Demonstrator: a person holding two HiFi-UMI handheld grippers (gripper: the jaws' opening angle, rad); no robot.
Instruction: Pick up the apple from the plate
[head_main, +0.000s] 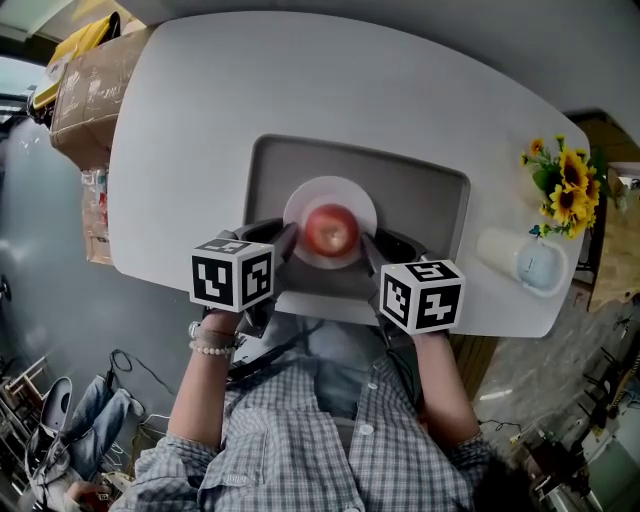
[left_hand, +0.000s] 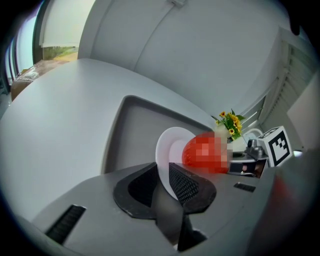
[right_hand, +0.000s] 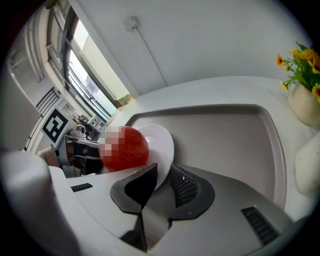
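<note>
A red apple (head_main: 331, 230) sits on a small white plate (head_main: 330, 195) over the near part of a grey tray (head_main: 420, 195). My left gripper (head_main: 287, 242) is at the plate's left rim and my right gripper (head_main: 368, 248) at its right rim. In the left gripper view the plate's rim (left_hand: 167, 145) runs between the jaws of the left gripper (left_hand: 163, 175), which is shut on it, with the apple (left_hand: 205, 152) just beyond. The right gripper (right_hand: 164, 176) is likewise shut on the plate's rim (right_hand: 162, 142), beside the apple (right_hand: 125, 148). I cannot tell whether the plate rests on the tray.
The tray lies on a white table (head_main: 200, 120). At the table's right end stand a vase of yellow flowers (head_main: 565, 185) and a pale mug (head_main: 530, 262). A cardboard box (head_main: 85, 95) sits off the left end. The person's checked shirt fills the near side.
</note>
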